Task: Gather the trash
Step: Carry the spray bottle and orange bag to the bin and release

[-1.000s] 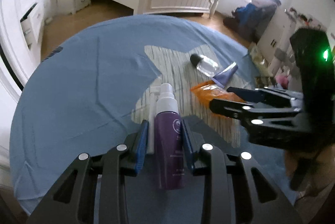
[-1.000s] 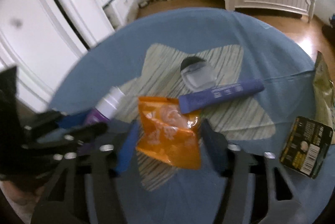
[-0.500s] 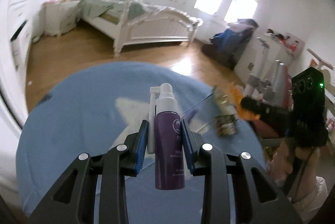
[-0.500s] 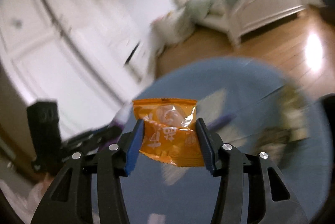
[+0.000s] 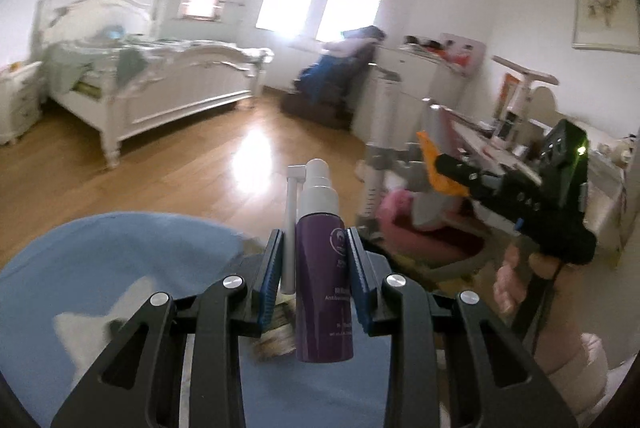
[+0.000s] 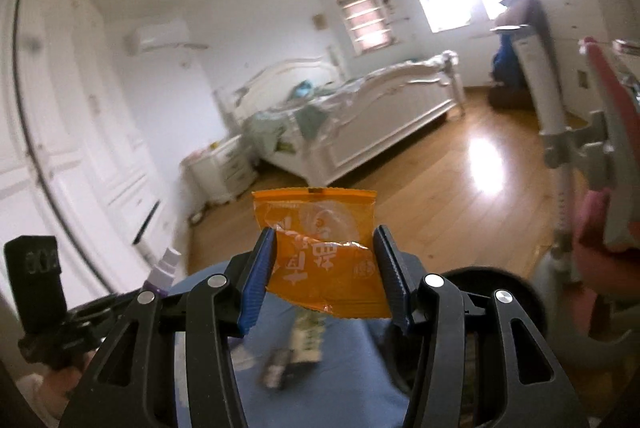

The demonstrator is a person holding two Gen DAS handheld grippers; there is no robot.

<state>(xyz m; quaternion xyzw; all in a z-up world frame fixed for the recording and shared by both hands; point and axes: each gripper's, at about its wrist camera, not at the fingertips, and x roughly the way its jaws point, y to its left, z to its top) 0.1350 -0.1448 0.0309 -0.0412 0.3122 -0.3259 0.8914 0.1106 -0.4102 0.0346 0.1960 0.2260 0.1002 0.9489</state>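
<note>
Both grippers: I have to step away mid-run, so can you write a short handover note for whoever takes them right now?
Left gripper: shut on the purple spray bottle, lifted off the blue table.
Right gripper: shut on the orange snack packet, also in the air.
Done: both items picked up.
Left: drop both into a bin, none clearly in view; blurred packets remain on the table.

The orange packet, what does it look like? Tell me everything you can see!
The orange packet is a small, crinkly, shiny plastic wrapper with white characters printed on it, a flat sealed strip along its top edge, and a clear patch near the top. It stands upright, lifted above the blue cloth, pinched at its lower sides between the blue pads of the right gripper. Nothing else touches it. In the left wrist view it shows as an orange corner in that gripper.
</note>
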